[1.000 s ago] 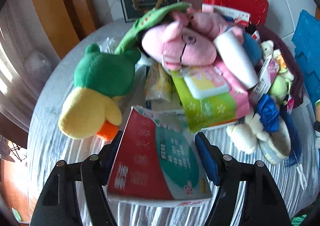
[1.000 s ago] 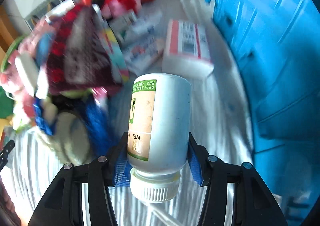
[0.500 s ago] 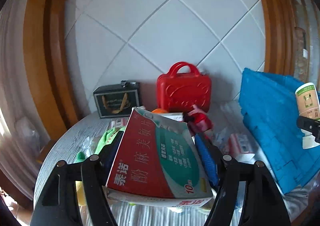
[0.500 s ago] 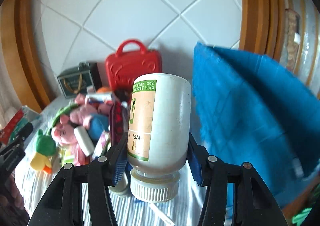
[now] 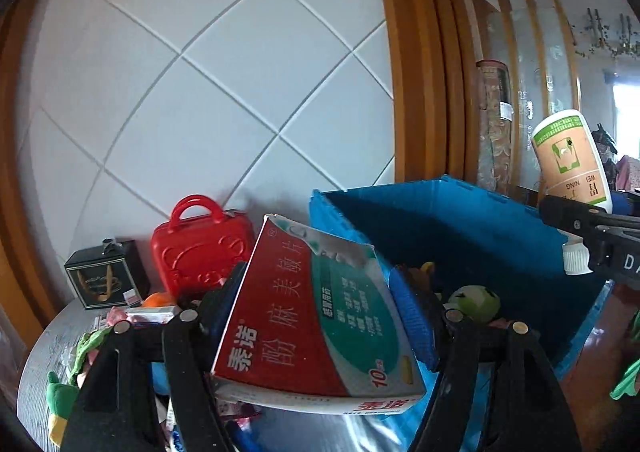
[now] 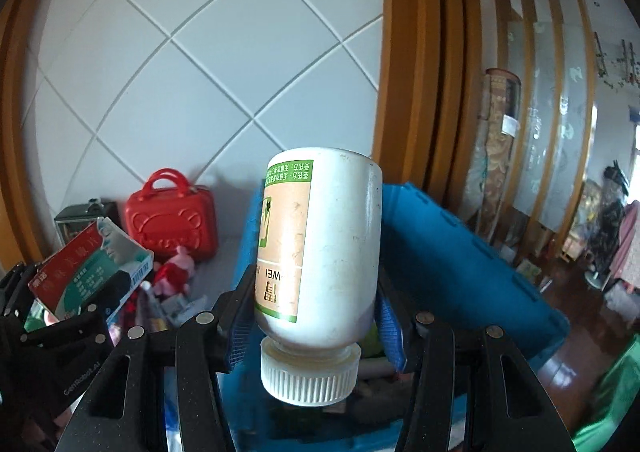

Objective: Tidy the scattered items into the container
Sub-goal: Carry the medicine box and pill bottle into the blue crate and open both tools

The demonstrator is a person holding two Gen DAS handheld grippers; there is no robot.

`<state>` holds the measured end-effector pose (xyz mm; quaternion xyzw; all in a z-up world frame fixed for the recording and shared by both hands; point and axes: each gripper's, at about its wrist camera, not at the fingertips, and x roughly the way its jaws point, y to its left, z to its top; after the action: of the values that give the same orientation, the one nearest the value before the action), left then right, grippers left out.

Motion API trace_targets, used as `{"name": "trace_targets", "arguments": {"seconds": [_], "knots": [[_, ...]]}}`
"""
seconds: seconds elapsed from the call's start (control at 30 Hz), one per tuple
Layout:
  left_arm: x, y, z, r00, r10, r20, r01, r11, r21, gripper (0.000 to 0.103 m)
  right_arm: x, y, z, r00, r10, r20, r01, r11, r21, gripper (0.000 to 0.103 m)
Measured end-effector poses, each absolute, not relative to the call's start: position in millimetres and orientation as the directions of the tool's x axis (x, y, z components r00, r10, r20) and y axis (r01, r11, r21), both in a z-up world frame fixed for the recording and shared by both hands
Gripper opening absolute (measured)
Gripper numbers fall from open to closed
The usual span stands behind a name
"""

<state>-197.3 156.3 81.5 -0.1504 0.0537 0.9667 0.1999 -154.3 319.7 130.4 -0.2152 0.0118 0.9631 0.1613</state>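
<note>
The left gripper (image 5: 316, 304) is clamping a red-and-green medicine box (image 5: 316, 316) marked "10", just beside the blue container (image 5: 472, 228) rim. The right gripper (image 6: 316, 316) is pinching a white bottle (image 6: 320, 248), cap toward the camera, lettered "WEI", above the container's open interior.

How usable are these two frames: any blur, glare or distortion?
Left wrist: sharp, heavy fisheye bowing of the door frame, window glare at far right. Right wrist: white bottle crisp, bright window washout at right, blue crate slightly soft.

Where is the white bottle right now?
The white bottle is upside down in the right tongs, held up in front of the blue bin.
</note>
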Motion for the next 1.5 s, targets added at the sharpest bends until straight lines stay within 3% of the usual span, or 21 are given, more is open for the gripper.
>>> {"name": "trace_targets", "arguments": {"seconds": [0.13,0.3,0.47,0.63,0.77,0.9,1.23,1.4,1.5], "knots": [[-215,232,99,-0.840,0.404,-0.363,-0.441,-0.897,0.022,0.070,-165,398,136,-0.848,0.295,-0.440,-0.291,-0.954,-0.076,0.053],[-277,330,106,-0.685,0.440,-0.581,-0.493,-0.867,-0.075,0.070,-221,482,127,-0.803,0.229,-0.550,-0.210,-0.973,-0.099,0.053],[-346,404,56,-0.507,0.285,-0.814,-0.433,-0.900,-0.046,0.070,-308,539,75,-0.668,0.126,-0.733,-0.126,-0.991,-0.056,0.053],[-384,432,-12,-0.267,0.174,-0.948,-0.398,-0.916,-0.056,0.070,-376,558,-16,-0.421,0.006,-0.907,-0.043,-0.999,0.013,0.053],[-390,435,-58,-0.102,0.098,-0.990,-0.381,-0.923,-0.052,0.070,-388,554,-84,-0.183,-0.062,-0.981,0.020,-0.998,0.060,0.053],[-393,436,-88,-0.007,0.011,-1.000,-0.376,-0.927,-0.008,0.070,-378,542,-120,-0.016,-0.063,-0.998,0.111,-0.992,0.061,0.053],[-383,444,-121,0.133,-0.054,-0.990,-0.399,-0.917,-0.003,0.071,-360,538,-160,0.120,-0.041,-0.992,0.198,-0.978,0.064,0.054],[-383,444,-123,0.141,-0.072,-0.987,-0.401,-0.916,0.010,0.071,-356,542,-165,0.123,-0.025,-0.992,0.201,-0.978,0.049,0.083],[-385,443,-122,0.136,-0.073,-0.988,-0.395,-0.919,0.014,0.072,-352,545,-167,0.129,-0.018,-0.991,0.196,-0.980,0.043,0.087]]}}
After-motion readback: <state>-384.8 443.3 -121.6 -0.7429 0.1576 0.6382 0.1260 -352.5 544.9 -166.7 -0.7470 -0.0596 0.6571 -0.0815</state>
